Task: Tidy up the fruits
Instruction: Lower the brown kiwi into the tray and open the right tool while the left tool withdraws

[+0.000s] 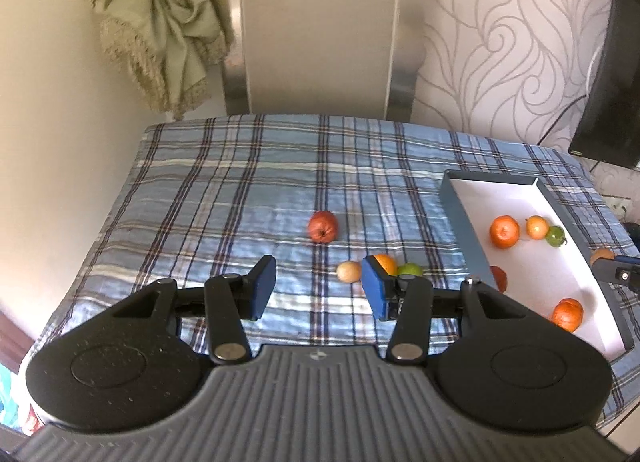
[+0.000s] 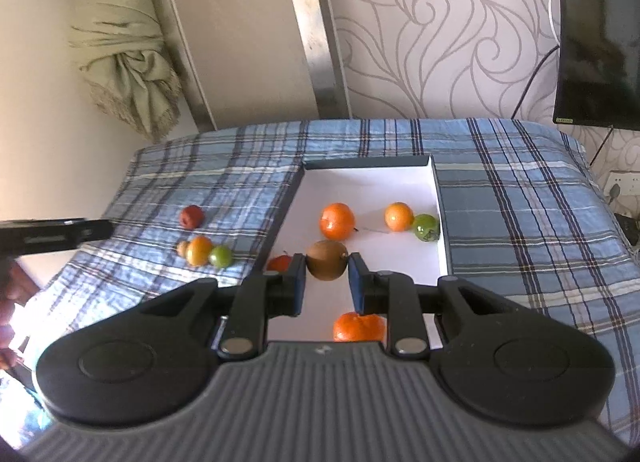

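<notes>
My right gripper (image 2: 327,266) is shut on a brown kiwi-like fruit (image 2: 327,260) and holds it over the white-lined blue box (image 2: 368,161). In the box lie a large orange (image 2: 337,221), a small orange (image 2: 399,216), a green fruit (image 2: 426,227), a red fruit (image 2: 279,263) and another orange (image 2: 359,326). My left gripper (image 1: 318,274) is open with nothing in it, above the plaid cloth (image 1: 224,189). Just beyond it sit a red apple (image 1: 323,226), a beige fruit (image 1: 348,272), an orange (image 1: 386,263) and a green fruit (image 1: 410,270).
The plaid-covered table ends at a wall on the left and at the back. A knotted curtain (image 1: 160,33) hangs at the back left. A dark screen (image 2: 596,33) with a cable stands at the back right, near a wall socket (image 2: 618,183).
</notes>
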{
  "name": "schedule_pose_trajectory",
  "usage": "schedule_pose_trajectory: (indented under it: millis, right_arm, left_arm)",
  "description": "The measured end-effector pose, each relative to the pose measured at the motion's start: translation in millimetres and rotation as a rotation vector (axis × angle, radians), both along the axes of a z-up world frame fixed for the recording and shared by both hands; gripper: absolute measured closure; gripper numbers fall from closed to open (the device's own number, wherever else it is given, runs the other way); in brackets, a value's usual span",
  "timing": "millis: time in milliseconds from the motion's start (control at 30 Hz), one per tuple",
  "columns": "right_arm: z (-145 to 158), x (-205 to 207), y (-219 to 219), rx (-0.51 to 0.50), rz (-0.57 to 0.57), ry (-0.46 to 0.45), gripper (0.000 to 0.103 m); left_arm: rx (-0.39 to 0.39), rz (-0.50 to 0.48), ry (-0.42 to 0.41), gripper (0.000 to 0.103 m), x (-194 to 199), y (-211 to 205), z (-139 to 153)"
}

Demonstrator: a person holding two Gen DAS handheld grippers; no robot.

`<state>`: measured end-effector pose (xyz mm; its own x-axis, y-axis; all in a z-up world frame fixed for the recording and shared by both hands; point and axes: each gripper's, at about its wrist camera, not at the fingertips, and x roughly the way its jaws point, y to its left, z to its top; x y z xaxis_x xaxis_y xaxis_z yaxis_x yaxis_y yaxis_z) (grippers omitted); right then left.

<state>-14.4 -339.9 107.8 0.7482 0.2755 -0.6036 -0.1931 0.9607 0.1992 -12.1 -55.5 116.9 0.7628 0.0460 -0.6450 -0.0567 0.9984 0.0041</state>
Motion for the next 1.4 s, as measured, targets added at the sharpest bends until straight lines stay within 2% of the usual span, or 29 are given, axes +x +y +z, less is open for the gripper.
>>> schedule_pose_trajectory:
  millis: [600,1167,1400]
  right_arm:
    - [-25,33,4,-0.093,-0.073,0.093,0.077]
    - [-54,45,10,-0.082,-0.169,0.136,0.077]
    - [-56,48,12,-0.096,-0.189,0.135,0.077]
  left_arm:
    - [-0.055,-0.003,0.025,0.05,-6,18,-26]
    - [0.018,-0.041,0.074,0.05,-10,41,-34]
    - [0.01,-0.061,0.082,0.05,-6,45,-38]
